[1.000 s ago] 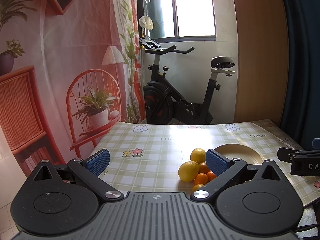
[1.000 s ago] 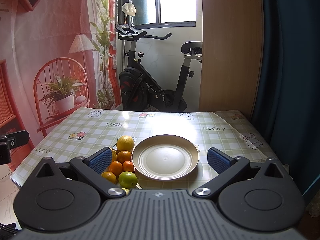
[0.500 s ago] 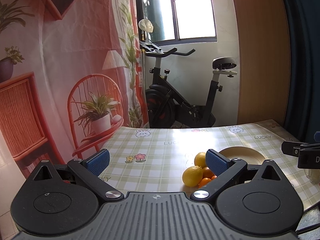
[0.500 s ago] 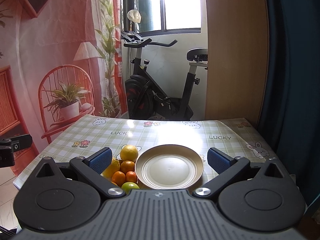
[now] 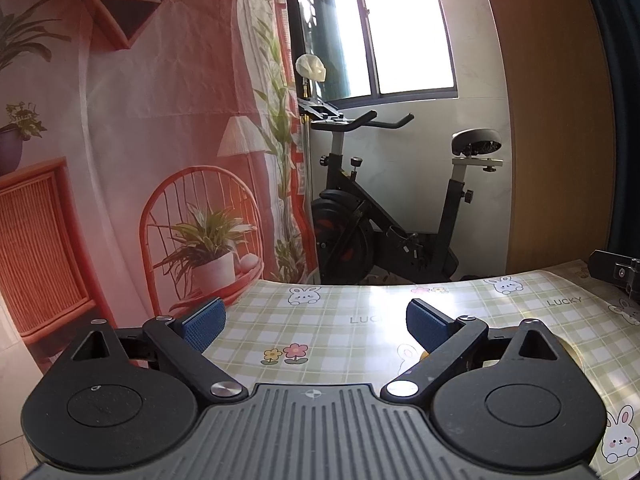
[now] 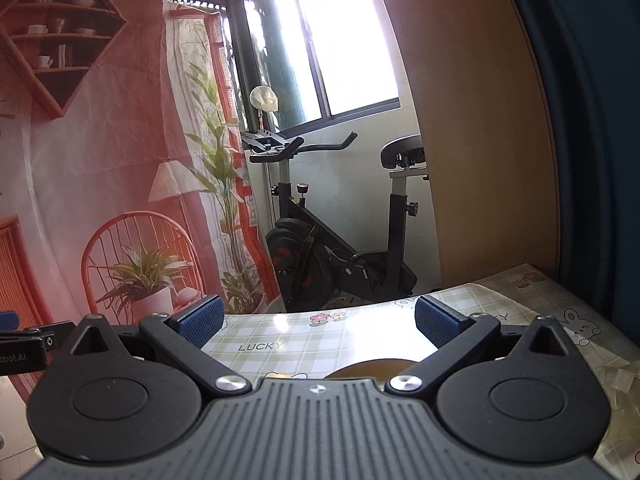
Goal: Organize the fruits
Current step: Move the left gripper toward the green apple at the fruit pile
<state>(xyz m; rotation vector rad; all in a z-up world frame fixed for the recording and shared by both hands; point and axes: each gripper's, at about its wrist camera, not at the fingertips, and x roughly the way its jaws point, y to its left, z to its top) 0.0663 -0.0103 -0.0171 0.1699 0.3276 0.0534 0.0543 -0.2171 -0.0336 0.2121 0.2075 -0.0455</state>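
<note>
Blue-padded left tool (image 5: 314, 322) and right tool (image 6: 318, 320) gape empty.

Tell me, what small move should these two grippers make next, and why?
Probably tip both back down toward the table. The left gripper and right gripper are open and hold nothing, and both cameras look out at the exercise bike. Only a sliver of the plate shows, and no fruit clearly.
</note>
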